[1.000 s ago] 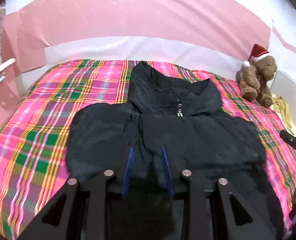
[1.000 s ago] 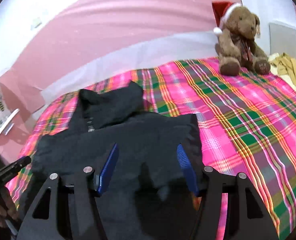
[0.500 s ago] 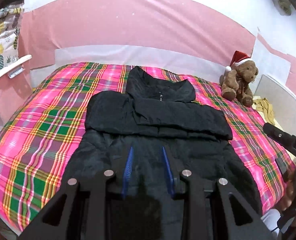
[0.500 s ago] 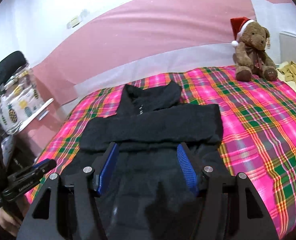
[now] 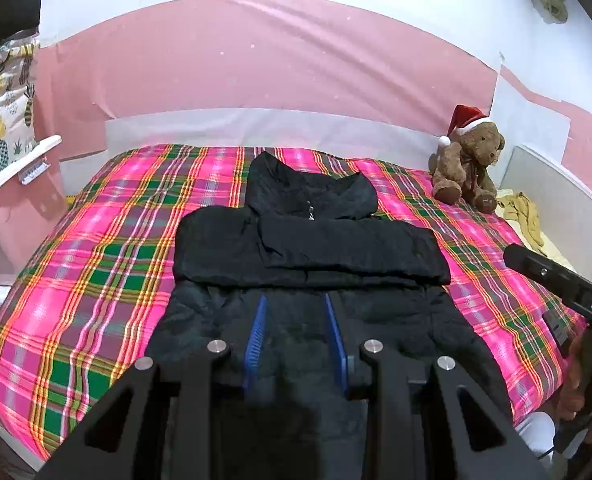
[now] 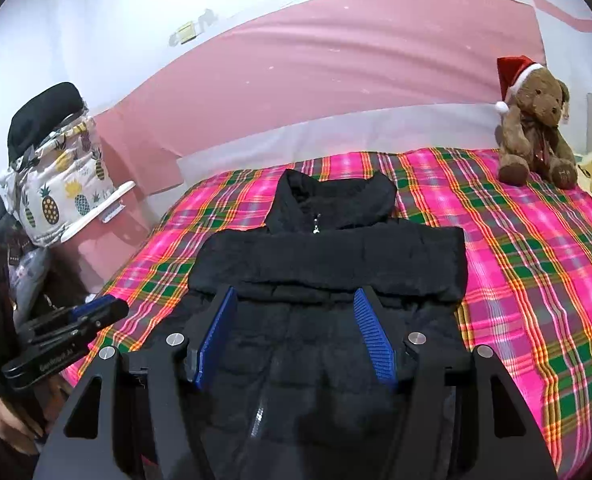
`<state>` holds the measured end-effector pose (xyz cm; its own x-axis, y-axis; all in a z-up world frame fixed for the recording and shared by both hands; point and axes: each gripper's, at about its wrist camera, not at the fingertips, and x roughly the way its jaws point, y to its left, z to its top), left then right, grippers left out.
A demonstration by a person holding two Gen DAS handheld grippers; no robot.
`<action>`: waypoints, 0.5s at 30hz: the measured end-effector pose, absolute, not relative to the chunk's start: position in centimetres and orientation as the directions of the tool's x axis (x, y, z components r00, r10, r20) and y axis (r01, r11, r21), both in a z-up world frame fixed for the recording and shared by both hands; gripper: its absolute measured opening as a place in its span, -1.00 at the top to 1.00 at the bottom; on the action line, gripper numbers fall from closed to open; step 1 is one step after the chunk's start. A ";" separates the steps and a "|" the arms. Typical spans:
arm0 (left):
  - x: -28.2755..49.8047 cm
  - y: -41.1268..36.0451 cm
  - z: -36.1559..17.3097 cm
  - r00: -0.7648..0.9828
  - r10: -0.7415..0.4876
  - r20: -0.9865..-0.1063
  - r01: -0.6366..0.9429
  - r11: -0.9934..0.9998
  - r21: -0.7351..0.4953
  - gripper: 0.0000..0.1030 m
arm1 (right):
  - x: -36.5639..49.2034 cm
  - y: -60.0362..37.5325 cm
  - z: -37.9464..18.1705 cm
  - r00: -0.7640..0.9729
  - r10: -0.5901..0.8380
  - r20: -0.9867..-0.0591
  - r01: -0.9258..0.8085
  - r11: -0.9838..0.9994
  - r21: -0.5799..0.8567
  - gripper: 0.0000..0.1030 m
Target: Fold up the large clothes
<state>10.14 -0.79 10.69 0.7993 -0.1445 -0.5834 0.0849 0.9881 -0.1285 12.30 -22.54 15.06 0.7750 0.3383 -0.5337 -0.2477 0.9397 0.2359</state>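
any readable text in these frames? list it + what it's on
"DAS", cut off at the frame edge: on the right hand-held gripper, seen from the left wrist view.
White lettering on the left hand-held gripper, right wrist view: too blurred to read.
Black jacket, plaid bedspread, teddy bear: no text.

jacket [image 5: 308,248]: 1 | teddy bear [image 5: 466,164]: 1 | bed [image 5: 95,248]: 1

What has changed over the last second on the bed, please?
Both tools, left tool and right tool, drew back from the black padded jacket, open and empty. The jacket's sleeves remain folded across its chest, and the brown teddy bear is unmoved.
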 end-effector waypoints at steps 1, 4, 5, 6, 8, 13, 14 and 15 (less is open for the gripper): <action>10.4 -0.8 10.8 0.799 -0.145 -0.583 0.086 0.988 -0.127 0.38 | 12.6 -22.5 15.2 0.775 0.337 -0.535 -0.249 0.940 0.232 -0.19; 11.9 -0.7 11.3 0.798 -0.142 -0.586 0.086 0.989 -0.122 0.38 | 13.7 -22.3 15.6 0.779 0.322 -0.538 -0.248 0.946 0.207 -0.19; 12.4 -0.7 11.4 0.798 -0.141 -0.587 0.087 0.989 -0.119 0.38 | 14.3 -22.4 15.7 0.776 0.321 -0.543 -0.248 0.947 0.206 -0.19; 13.0 -0.6 11.6 0.798 -0.139 -0.586 0.087 0.989 -0.116 0.38 | 14.9 -22.4 15.8 0.772 0.320 -0.550 -0.247 0.947 0.204 -0.19; 14.2 -0.4 11.8 0.797 -0.140 -0.587 0.088 0.989 -0.117 0.38 | 16.0 -22.5 15.9 0.769 0.315 -0.557 -0.245 0.949 0.199 -0.19; 18.1 -0.1 12.6 0.789 -0.152 -0.595 0.096 0.987 -0.125 0.27 | 19.8 -22.7 16.3 0.752 0.310 -0.581 -0.250 0.951 0.182 -0.19; 18.9 -0.1 12.8 0.788 -0.157 -0.595 0.103 0.987 -0.125 0.22 | 20.4 -22.8 16.3 0.749 0.312 -0.584 -0.252 0.950 0.185 -0.19; 19.6 -0.1 12.9 0.788 -0.161 -0.594 0.108 0.986 -0.124 0.20 | 21.2 -22.9 16.3 0.746 0.316 -0.586 -0.252 0.949 0.190 -0.19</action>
<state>19.57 -0.08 12.85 0.7882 -0.1606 -0.5941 0.1077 0.9864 -0.1238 21.23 -22.94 16.34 0.7464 0.3157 -0.5859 -0.2520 0.9488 0.1902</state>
